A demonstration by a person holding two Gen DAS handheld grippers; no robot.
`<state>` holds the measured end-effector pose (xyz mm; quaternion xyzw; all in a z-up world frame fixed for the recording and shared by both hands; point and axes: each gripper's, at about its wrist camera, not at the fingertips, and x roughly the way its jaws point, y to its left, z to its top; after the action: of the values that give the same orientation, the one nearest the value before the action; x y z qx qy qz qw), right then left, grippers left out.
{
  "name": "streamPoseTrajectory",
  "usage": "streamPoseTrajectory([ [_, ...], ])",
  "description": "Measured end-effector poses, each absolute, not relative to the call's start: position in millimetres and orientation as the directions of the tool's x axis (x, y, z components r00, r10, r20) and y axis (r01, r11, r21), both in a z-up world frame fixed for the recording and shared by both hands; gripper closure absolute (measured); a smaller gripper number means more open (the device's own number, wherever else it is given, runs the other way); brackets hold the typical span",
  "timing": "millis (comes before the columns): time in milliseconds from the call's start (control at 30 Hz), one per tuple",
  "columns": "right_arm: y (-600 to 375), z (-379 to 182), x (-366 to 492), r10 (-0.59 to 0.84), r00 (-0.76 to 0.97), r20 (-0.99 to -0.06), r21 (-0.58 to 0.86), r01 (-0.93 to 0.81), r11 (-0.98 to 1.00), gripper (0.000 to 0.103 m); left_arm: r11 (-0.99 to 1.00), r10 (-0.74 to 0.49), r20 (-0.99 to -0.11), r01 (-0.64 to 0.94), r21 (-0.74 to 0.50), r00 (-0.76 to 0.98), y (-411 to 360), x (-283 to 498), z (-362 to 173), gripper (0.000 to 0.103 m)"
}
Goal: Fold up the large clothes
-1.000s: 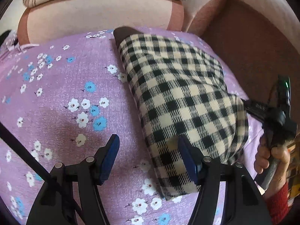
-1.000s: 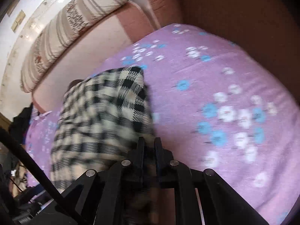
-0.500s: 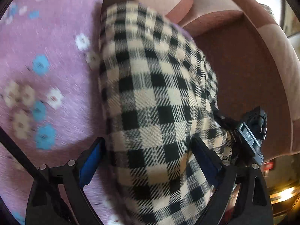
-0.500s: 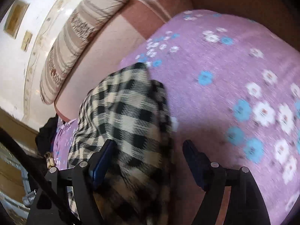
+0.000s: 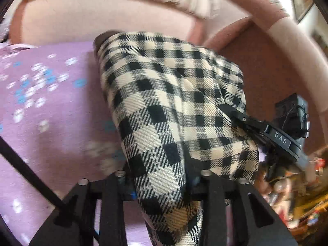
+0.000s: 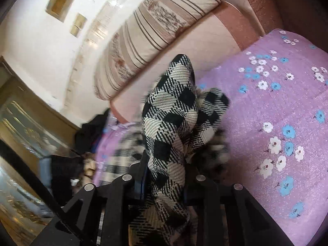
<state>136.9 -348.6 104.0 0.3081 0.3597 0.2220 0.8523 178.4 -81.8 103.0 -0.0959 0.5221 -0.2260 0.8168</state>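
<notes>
Checked garment on a purple floral sheet before a pink sofa back. Left gripper and right gripper, both spread half a second earlier, now clamp bunched cloth. Only the right view shows the striped cushion sharply; only the left shows the right gripper's body.
</notes>
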Motion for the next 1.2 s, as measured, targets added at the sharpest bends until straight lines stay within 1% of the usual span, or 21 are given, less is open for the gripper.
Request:
streamPoseTrajectory([
  [33, -343, 96, 142, 0.552, 0.639, -0.536, 0.645, -0.112, 0.756, 0.061, 0.916, -0.393, -0.854, 0.225, -0.332, 0.342, -79, 180, 90, 0.063],
  [67, -340, 84, 145, 0.492, 0.629, -0.602, 0.592, -0.063, 0.804, 0.06, 0.93, -0.361, -0.873, 0.199, -0.31, 0.327, -77, 181, 83, 0.063],
  [133, -343, 67, 146, 0.428, 0.599, -0.676, 0.541, 0.009, 0.841, 0.06, 0.926, -0.377, -0.87, 0.153, -0.346, 0.318, -66, 176, 72, 0.063],
  [200, -354, 68, 137, 0.418, 0.615, -0.669, 0.55, 0.031, 0.834, 0.06, 0.917, -0.398, -0.843, 0.144, -0.371, 0.362, -53, 162, 79, 0.064],
  [300, -367, 90, 109, 0.419, 0.665, -0.617, 0.553, -0.012, 0.833, 0.061, 0.916, -0.401, -0.797, 0.201, -0.346, 0.451, -48, 138, 103, 0.064],
  [367, -366, 97, 88, 0.455, 0.668, -0.588, 0.572, -0.055, 0.819, 0.07, 0.906, -0.422, -0.775, 0.254, -0.339, 0.47, -57, 127, 114, 0.064],
  [467, -343, 99, 82, 0.543, 0.612, -0.575, 0.613, -0.117, 0.782, 0.073, 0.908, -0.402, -0.803, 0.305, -0.287, 0.441, -76, 111, 108, 0.064],
  [533, -329, 91, 78, 0.527, 0.588, -0.613, 0.587, -0.108, 0.803, 0.073, 0.916, -0.37, -0.83, 0.312, -0.252, 0.418, -78, 106, 99, 0.064],
  [567, -325, 86, 76, 0.509, 0.585, -0.631, 0.571, -0.093, 0.816, 0.073, 0.924, -0.339, -0.849, 0.315, -0.218, 0.406, -83, 100, 91, 0.066],
  [600, -324, 81, 73, 0.503, 0.58, -0.641, 0.567, -0.084, 0.82, 0.071, 0.931, -0.306, -0.864, 0.317, -0.183, 0.4, -84, 95, 83, 0.072],
  [633, -322, 77, 68, 0.511, 0.57, -0.643, 0.572, -0.086, 0.816, 0.067, 0.932, -0.295, -0.868, 0.321, -0.169, 0.4, -80, 89, 76, 0.073],
  [733, -310, 65, 56, 0.54, 0.538, -0.647, 0.568, -0.133, 0.812, 0.066, 0.935, -0.274, -0.87, 0.323, -0.143, 0.41, -73, 76, 68, 0.075],
  [767, -302, 59, 54, 0.563, 0.509, -0.651, 0.573, -0.157, 0.805, 0.071, 0.937, -0.271, -0.87, 0.321, -0.14, 0.411, -71, 73, 68, 0.075],
  [800, -295, 53, 52, 0.592, 0.47, -0.655, 0.59, -0.172, 0.789, 0.08, 0.939, -0.269, -0.873, 0.312, -0.143, 0.407, -69, 72, 68, 0.076],
  [833, -287, 44, 51, 0.621, 0.42, -0.662, 0.609, -0.182, 0.772, 0.097, 0.941, -0.272, -0.875, 0.303, -0.153, 0.401, -66, 71, 69, 0.077],
  [900, -280, 34, 48, 0.553, 0.392, -0.735, 0.547, -0.139, 0.826, 0.098, 0.941, -0.272, -0.878, 0.298, -0.158, 0.394, -62, 68, 69, 0.077],
  [933, -280, 29, 47, 0.521, 0.385, -0.762, 0.521, -0.113, 0.846, 0.101, 0.942, -0.269, -0.879, 0.298, -0.155, 0.394, -61, 66, 67, 0.077],
  [967, -285, 23, 44, 0.505, 0.38, -0.775, 0.516, -0.079, 0.853, 0.102, 0.942, -0.266, -0.879, 0.299, -0.15, 0.396, -60, 64, 66, 0.077],
  [1067, -300, 22, 37, 0.515, 0.389, -0.764, 0.555, -0.01, 0.831, 0.102, 0.943, -0.268, -0.875, 0.294, -0.154, 0.403, -52, 59, 65, 0.077],
  [1100, -302, 27, 32, 0.487, 0.401, -0.776, 0.532, 0.002, 0.846, 0.102, 0.945, -0.269, -0.873, 0.289, -0.156, 0.407, -49, 55, 67, 0.077],
  [1200, -302, 41, 17, 0.309, 0.442, -0.842, 0.364, 0.043, 0.93, 0.102, 0.948, -0.266, -0.87, 0.277, -0.157, 0.415, -39, 49, 67, 0.076],
])
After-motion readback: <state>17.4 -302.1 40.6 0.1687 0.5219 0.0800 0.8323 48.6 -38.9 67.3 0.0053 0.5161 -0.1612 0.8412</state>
